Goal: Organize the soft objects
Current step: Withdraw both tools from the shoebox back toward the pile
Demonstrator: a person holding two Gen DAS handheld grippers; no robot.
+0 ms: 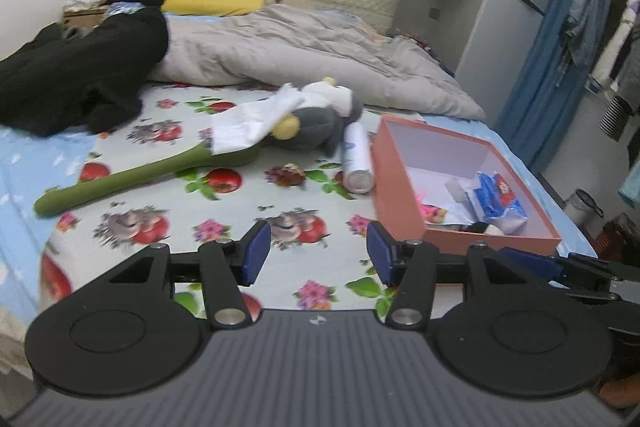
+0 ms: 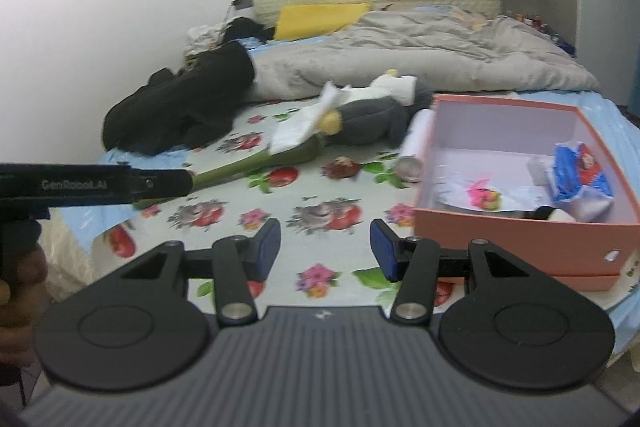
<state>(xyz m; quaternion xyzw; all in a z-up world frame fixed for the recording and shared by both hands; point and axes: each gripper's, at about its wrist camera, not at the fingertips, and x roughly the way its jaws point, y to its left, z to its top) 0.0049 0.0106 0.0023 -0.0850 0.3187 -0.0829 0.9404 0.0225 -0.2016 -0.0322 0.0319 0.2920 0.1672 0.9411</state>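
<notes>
Lying on the flowered bedsheet (image 1: 256, 199), the grey plush toy (image 1: 320, 123) and green plush stem (image 1: 132, 179) are being faced by the left gripper (image 1: 318, 253) and right gripper (image 2: 325, 249), both being held with jaws apart and empty, beside the pink box (image 1: 394, 179).

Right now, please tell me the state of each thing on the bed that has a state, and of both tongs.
Left tongs: open, empty.
Right tongs: open, empty.
Pink box: open, no lid on it, partly filled.
Grey plush toy: lying on its side.
Green plush stem: lying flat.
White can: lying on its side beside the box.
Grey quilt: crumpled.
</notes>
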